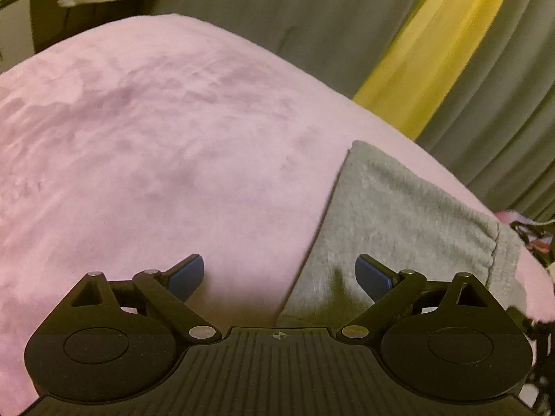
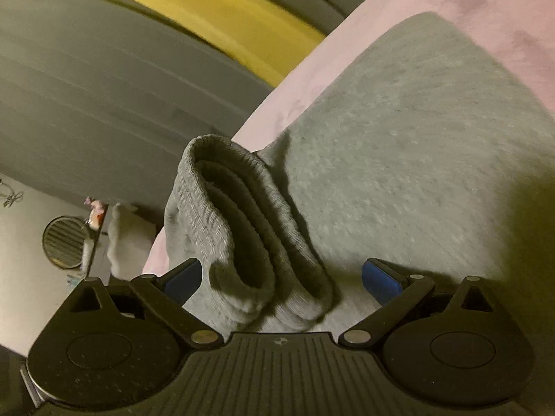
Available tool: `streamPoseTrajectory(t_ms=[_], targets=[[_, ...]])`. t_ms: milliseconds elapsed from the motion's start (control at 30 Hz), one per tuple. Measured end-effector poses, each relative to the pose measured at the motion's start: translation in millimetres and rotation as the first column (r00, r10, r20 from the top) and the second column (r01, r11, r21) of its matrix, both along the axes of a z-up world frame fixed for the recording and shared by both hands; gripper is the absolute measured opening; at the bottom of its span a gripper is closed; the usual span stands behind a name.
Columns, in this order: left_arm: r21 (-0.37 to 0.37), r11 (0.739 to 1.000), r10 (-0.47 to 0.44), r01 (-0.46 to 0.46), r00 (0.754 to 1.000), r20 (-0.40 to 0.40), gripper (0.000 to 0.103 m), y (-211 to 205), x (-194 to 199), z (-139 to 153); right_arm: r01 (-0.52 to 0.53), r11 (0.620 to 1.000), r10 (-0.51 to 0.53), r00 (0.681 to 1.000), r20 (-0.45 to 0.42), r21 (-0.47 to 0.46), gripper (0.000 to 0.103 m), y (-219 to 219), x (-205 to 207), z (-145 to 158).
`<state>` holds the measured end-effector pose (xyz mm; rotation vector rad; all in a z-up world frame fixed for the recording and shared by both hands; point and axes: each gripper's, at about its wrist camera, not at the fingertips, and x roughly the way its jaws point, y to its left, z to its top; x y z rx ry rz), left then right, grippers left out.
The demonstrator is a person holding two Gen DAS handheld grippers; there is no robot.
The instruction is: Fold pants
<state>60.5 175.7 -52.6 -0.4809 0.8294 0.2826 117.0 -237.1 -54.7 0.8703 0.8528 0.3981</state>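
Grey sweatpants [image 1: 392, 228] lie folded on a pink blanket [image 1: 156, 159], at the right in the left wrist view, with the elastic band toward the right edge. My left gripper [image 1: 279, 274] is open and empty, hovering over the pants' left edge. In the right wrist view the pants [image 2: 399, 159] fill the right side, and their ribbed cuffs [image 2: 242, 235] stand bunched between the blue pads. My right gripper [image 2: 281, 277] is open, its jaws wide on either side of the cuffs without touching them.
Grey curtains with a yellow stripe [image 1: 426, 48] hang behind the bed. The blanket's edge [image 2: 263, 118] drops off to the left in the right wrist view, with a round fan [image 2: 64, 241] and white items on the floor below.
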Motion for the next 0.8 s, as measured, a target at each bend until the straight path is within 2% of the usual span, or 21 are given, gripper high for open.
streamPoseTrajectory(t_ms=[133, 300, 400, 433, 467, 500, 533, 600, 733, 800], targets=[[-0.037, 0.999, 0.003, -0.005, 0.999, -0.035, 0.097, -5.0, 2.3, -7.0, -0.092, 0.995, 0.093, 0.995, -0.024, 0.041, 0.099, 10.9, 22.0, 5.2], [-0.022, 1.000, 0.022, -0.022, 1.000, -0.008, 0.097, -6.4, 2.8, -6.9, -0.165, 0.986, 0.164, 0.986, -0.043, -0.031, 0.099, 34.9, 39.0, 6.8], [-0.033, 0.999, 0.002, -0.002, 1.000, 0.002, 0.097, -7.7, 5.1, -8.1, -0.165, 0.985, 0.167, 0.985, -0.041, 0.041, 0.099, 29.2, 42.3, 4.9], [-0.037, 0.999, 0.003, -0.004, 1.000, -0.007, 0.097, -7.5, 6.2, -9.1, -0.164, 0.985, 0.166, 0.986, -0.030, 0.061, 0.093, 26.1, 39.5, 5.1], [-0.041, 0.999, 0.006, -0.007, 1.000, -0.013, 0.097, -6.9, 6.9, -9.9, -0.165, 0.984, 0.166, 0.986, -0.011, 0.064, 0.069, 24.0, 36.3, 6.4], [-0.048, 0.999, 0.009, -0.010, 1.000, -0.014, 0.097, -6.2, 7.1, -10.6, -0.169, 0.984, 0.169, 0.986, 0.012, 0.056, 0.059, 22.7, 32.4, 8.2], [-0.051, 0.999, 0.012, -0.012, 1.000, -0.013, 0.097, -5.9, 6.9, -10.9, -0.170, 0.984, 0.169, 0.985, 0.019, 0.051, 0.056, 20.9, 28.9, 8.4], [-0.052, 0.999, 0.014, -0.014, 1.000, -0.007, 0.097, -6.7, 6.3, -10.1, -0.177, 0.982, 0.176, 0.984, 0.023, 0.065, 0.057, 20.7, 29.9, 4.5], [-0.049, 0.999, 0.009, -0.010, 1.000, -0.013, 0.097, -7.1, 8.1, -10.7, -0.177, 0.978, 0.178, 0.984, -0.003, 0.108, 0.089, 26.8, 38.4, -0.8], [-0.048, 0.999, 0.014, -0.014, 1.000, -0.015, 0.097, -6.8, 7.5, -10.5, -0.185, 0.979, 0.186, 0.983, -0.001, 0.087, 0.092, 38.3, 41.0, 4.0]])
